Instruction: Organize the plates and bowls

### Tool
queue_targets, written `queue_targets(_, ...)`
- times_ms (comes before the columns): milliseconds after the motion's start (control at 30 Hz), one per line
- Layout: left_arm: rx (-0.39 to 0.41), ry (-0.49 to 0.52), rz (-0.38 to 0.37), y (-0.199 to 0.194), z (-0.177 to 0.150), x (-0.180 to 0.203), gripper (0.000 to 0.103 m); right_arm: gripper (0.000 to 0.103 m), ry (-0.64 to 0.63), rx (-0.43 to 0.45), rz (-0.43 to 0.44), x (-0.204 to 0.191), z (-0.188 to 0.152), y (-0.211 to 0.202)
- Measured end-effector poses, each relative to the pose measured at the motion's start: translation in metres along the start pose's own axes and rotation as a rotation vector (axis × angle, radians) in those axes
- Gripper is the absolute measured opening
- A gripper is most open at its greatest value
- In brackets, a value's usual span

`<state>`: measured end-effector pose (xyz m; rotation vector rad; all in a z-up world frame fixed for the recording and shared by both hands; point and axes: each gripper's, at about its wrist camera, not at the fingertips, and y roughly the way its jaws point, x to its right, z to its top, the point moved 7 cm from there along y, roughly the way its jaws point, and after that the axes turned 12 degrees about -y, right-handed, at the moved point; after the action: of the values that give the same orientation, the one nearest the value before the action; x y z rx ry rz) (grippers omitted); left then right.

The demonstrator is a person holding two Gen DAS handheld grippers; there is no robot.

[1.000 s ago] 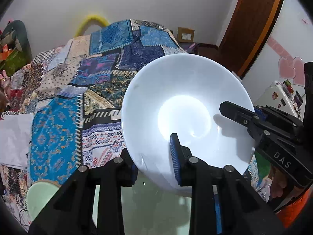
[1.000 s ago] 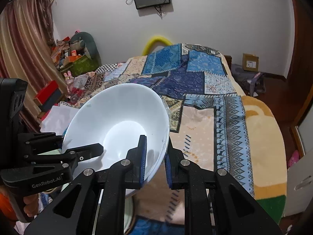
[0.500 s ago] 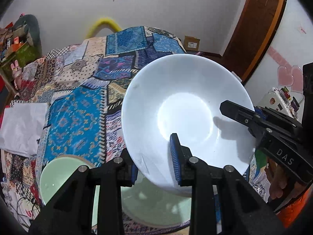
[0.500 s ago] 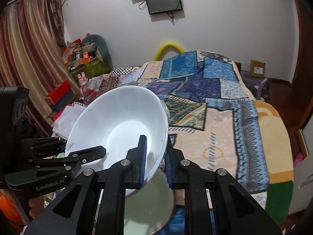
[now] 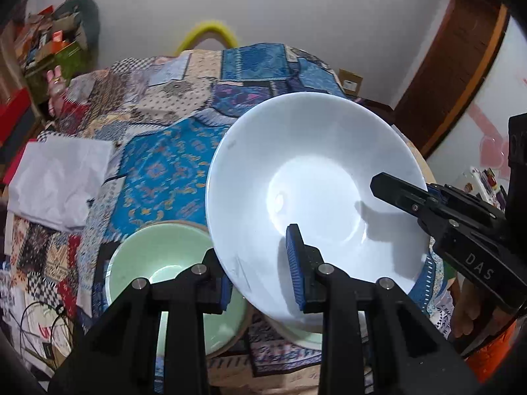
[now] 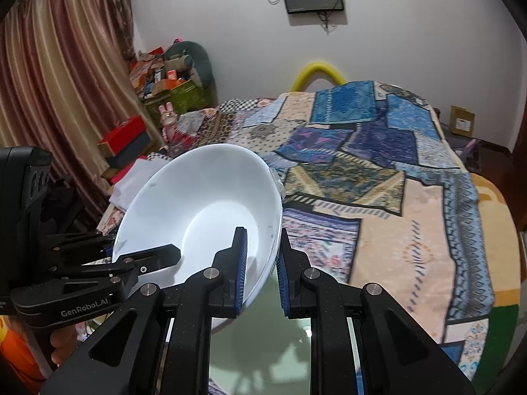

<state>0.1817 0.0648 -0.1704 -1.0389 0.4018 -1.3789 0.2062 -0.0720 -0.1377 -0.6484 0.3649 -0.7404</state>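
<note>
**Aloft: 1 white bowl gripped from 2 sides above the bed**

Overhead of everything else, a large round glossy white bowl [image 5: 313, 181] hangs tilted in the air, its hollow facing both cameras. The left gripper [image 5: 260, 263] is clenched on its near rim, 1 blue-padded finger inside the hollow and the other behind the wall. The right gripper [image 6: 260, 263] is clamped on the opposite rim the same way, 1 pad inside, 1 outside; in the left view it reaches in from the right, a hand [image 5: 467, 316] beneath it.

Directly below sits a pale green round bowl [image 5: 158, 263] with a tan rim, partly hidden by the left gripper's black frame and by the white bowl's edge. From the right wrist camera only a pale green surface [image 6: 260, 345] shows between the finger arms, so what lies there cannot be told.

Behind stretches a bed with a patchwork quilt of blue and beige panels [image 6: 378, 171]. A folded white cloth [image 5: 59, 181] lies at its left side, and a yellow foam arch [image 6: 318, 72] rises at the far wall.
</note>
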Motion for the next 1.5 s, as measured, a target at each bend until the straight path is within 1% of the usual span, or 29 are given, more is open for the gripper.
queue_targets(400,0.001,-0.096,0.083,-0.006,-0.008,-0.077,0.029,0.015,-0.026,-0.045,0.118,-0.055,0.000,0.046)
queue_targets(567,-0.005,-0.106,0.111,0.000,-0.016,-0.096,0.029,0.015,-0.035,-0.083,0.159,-0.070,-0.009,0.066)
queue_targets(667,-0.027,-0.121,0.113,0.008,-0.022,-0.108,0.029,0.015,-0.033,-0.107,0.175,-0.076,-0.014,0.077)
queue_targets(967,-0.082,-0.146,0.123,0.028,-0.040,-0.128,0.028,0.015,-0.032,-0.178,0.200,-0.084,-0.034,0.099)
queue_targets(1033,-0.079,-0.153,0.120,0.029,-0.041,-0.131,0.026,0.015,-0.030,-0.192,0.206,-0.085,-0.039,0.102)
queue_targets(1100,-0.084,-0.169,0.109,0.030,-0.041,-0.135,0.026,0.015,-0.030,-0.203,0.215,-0.087,-0.042,0.104)
queue_targets(1167,-0.080,-0.177,0.115,0.030,-0.040,-0.137,0.026,0.015,-0.033,-0.212,0.220,-0.089,-0.046,0.106)
queue_targets(1333,-0.082,-0.168,0.120,0.032,-0.042,-0.139,0.025,0.015,-0.042,-0.221,0.219,-0.091,-0.051,0.107)
queue_targets(1500,-0.078,-0.151,0.134,0.032,-0.044,-0.138,0.025,0.016,-0.045,-0.225,0.218,-0.091,-0.049,0.107)
